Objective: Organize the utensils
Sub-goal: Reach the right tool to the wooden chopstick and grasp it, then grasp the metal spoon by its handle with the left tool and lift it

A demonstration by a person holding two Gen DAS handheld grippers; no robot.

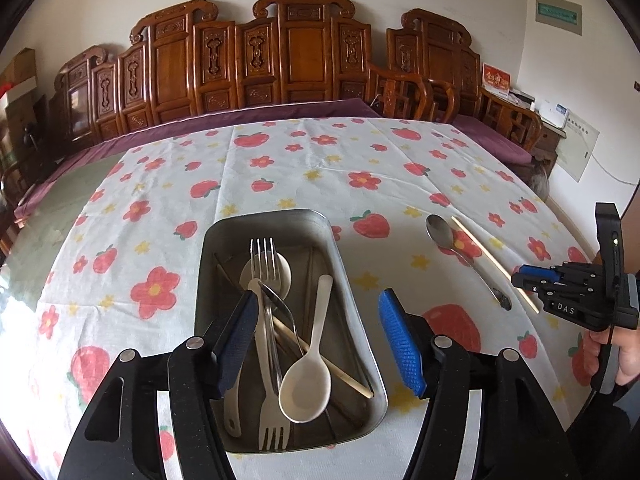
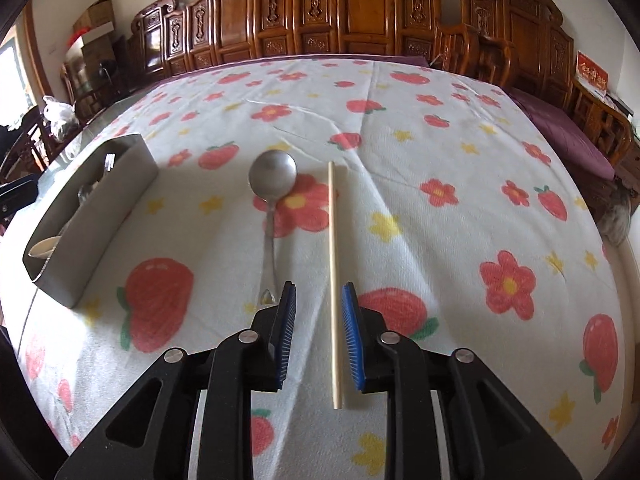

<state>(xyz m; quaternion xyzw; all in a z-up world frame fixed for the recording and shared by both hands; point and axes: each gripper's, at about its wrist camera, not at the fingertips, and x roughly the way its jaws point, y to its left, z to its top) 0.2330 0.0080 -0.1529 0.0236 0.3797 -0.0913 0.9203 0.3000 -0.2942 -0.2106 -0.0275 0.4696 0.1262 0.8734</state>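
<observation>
A metal tray (image 1: 344, 280) on the flowered cloth holds two forks, a white spoon (image 1: 308, 384), a metal spoon and a chopstick. My left gripper (image 1: 320, 340) hangs open over its near end, empty. To the right lie a metal spoon (image 1: 440, 232) and a wooden chopstick (image 1: 492, 262). In the right wrist view the chopstick (image 2: 333, 264) lies on the cloth between my open right gripper's (image 2: 318, 332) fingers, not clamped. The metal spoon (image 2: 272, 184) lies just left of it. The tray (image 2: 92, 216) stands at far left.
Carved wooden chairs (image 1: 304, 56) with purple cushions line the table's far side. A person's hand holds the right gripper (image 1: 576, 288) at the table's right edge. The flowered cloth (image 2: 440, 152) stretches beyond the utensils.
</observation>
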